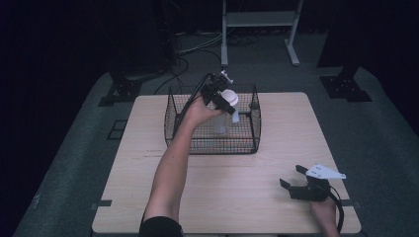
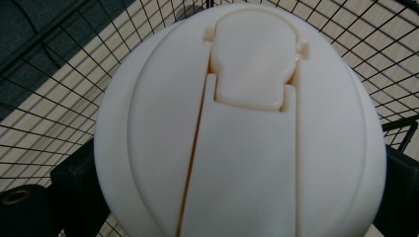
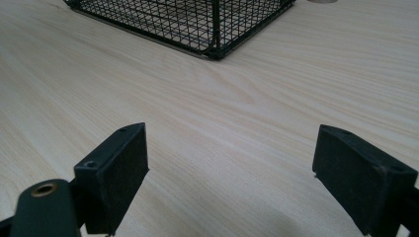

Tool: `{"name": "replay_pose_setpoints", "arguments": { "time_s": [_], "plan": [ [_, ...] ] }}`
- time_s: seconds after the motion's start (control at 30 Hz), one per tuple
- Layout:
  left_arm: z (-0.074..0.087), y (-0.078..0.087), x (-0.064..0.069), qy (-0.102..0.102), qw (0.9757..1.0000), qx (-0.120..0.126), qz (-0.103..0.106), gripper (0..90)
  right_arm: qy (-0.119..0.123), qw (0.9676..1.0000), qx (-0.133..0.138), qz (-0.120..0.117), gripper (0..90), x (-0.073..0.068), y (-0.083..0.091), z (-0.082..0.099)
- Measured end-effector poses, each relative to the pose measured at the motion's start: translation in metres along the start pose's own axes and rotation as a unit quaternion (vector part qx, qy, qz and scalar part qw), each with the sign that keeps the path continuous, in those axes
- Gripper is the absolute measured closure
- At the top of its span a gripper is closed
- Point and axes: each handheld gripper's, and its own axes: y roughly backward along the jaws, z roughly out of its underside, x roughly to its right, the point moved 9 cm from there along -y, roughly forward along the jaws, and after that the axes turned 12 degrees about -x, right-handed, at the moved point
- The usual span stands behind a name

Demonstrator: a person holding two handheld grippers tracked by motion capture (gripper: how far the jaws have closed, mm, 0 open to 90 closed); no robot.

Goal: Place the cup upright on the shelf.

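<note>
Bottle point(image 1: 225, 116) (body half-hidden), left tool point(image 1: 221, 97) gripping lid point(image 2: 237, 128)

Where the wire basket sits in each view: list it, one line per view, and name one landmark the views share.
High view: the wire basket stands on the far half of the table, upper centre.
Left gripper view: its black mesh lies behind the white bottle lid.
Right gripper view: its near corner sits at the top, beyond the open fingers.
Shared landmark: the black wire mesh.
</note>
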Motion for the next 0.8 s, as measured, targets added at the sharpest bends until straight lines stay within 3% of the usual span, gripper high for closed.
{"name": "replay_pose_setpoints", "arguments": {
  "time_s": [0.17, 0.53, 0.8],
  "plan": [
    [0.006, -0.011, -0.001, 0.003, 1.0, -0.006, 0.002, 5.3, -0.002, 1.0, 0.0, 0.0, 12.9, 0.0, 0.0, 0.0],
    [0.017, -0.009, -0.003, 0.012, 0.9998, 0.012, 0.01, 5.1, 0.001, 1.0, -0.001, 0.001, 12.9, -0.001, 0.0, 0.0],
    [0.019, -0.008, -0.002, 0.005, 0.9999, 0.014, 0.007, 4.9, 0.001, 1.0, -0.001, 0.002, 12.9, -0.001, 0.0, 0.0]
  ]
}}
